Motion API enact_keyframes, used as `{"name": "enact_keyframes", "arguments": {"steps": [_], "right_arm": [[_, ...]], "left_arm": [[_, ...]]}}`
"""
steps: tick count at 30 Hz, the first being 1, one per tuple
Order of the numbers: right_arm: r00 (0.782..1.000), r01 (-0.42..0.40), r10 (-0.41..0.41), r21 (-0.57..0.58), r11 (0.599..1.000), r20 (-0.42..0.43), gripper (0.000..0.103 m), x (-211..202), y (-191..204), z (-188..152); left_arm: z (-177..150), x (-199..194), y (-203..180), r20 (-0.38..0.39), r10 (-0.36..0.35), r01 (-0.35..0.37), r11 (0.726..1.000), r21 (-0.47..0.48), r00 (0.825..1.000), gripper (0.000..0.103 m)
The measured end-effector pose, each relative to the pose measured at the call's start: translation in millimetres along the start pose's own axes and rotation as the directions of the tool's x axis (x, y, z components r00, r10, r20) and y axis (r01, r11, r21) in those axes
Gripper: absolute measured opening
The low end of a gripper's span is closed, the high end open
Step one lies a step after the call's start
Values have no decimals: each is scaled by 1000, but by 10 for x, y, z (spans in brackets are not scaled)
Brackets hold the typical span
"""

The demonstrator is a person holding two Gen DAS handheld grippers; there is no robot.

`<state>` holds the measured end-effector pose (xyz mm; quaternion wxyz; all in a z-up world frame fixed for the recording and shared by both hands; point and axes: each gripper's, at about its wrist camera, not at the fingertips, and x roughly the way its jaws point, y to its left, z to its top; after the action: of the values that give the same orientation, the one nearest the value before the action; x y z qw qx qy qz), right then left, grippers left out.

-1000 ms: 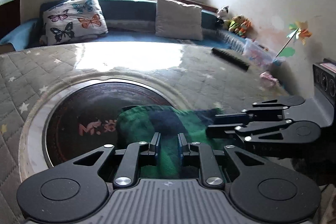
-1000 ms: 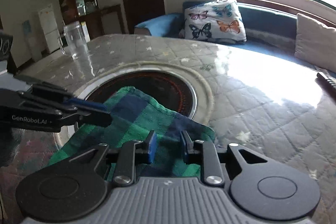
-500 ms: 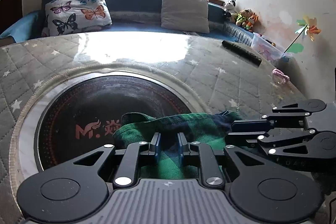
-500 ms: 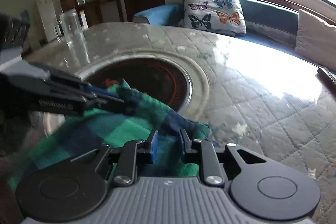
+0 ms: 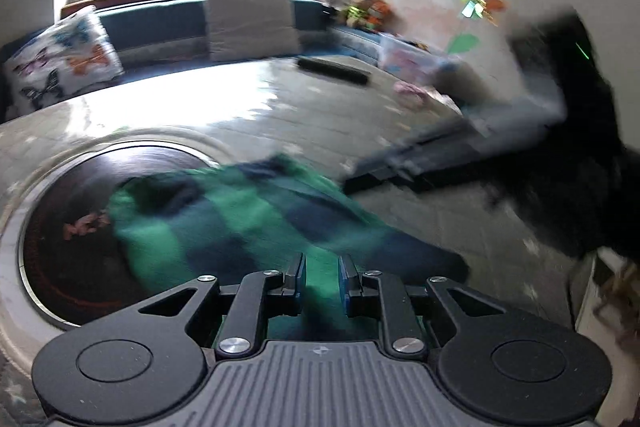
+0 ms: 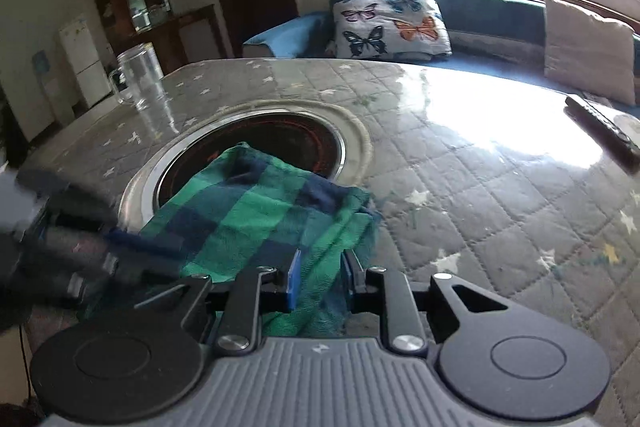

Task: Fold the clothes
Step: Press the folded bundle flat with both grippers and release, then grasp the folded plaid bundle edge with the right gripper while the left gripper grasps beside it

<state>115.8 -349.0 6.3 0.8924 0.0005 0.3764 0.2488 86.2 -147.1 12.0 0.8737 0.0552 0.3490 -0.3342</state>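
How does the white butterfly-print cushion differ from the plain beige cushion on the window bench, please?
The white butterfly-print cushion carries coloured butterflies; the plain beige cushion has no pattern. The butterfly cushion sits nearer the dark door, the beige one farther right. Both are square and lean against the blue bench back.

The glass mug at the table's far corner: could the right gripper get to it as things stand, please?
Probably not yet. The right gripper looks closed on the green plaid cloth, so it would need to let go first. Otherwise the table looks bare toward the glass mug.

Both wrist views look low and close across the same checked cloth.
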Motion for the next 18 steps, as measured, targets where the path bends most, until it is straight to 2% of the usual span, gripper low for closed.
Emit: {"name": "enact_keyframes", "arguments": {"steps": [4, 8, 12, 18], "right_arm": [[1000, -24, 24, 55, 998, 2, 20, 124, -60, 65], [999, -13, 15, 50, 999, -29, 20, 293, -60, 62], [999, -3, 5, 52, 999, -51, 21, 418, -62, 15], [1000, -1, 1, 36, 999, -8, 21, 121, 15, -57]], "left_arm": [[-38, 115, -185, -7, -42, 42, 999, 21, 999, 17], [-91, 221, -344, -7, -67, 67, 997, 40, 998, 17], [-118, 343, -385, -4, -78, 78, 997, 20, 997, 17], [-112, 62, -335, 34, -75, 74, 997, 23, 997, 19]]}}
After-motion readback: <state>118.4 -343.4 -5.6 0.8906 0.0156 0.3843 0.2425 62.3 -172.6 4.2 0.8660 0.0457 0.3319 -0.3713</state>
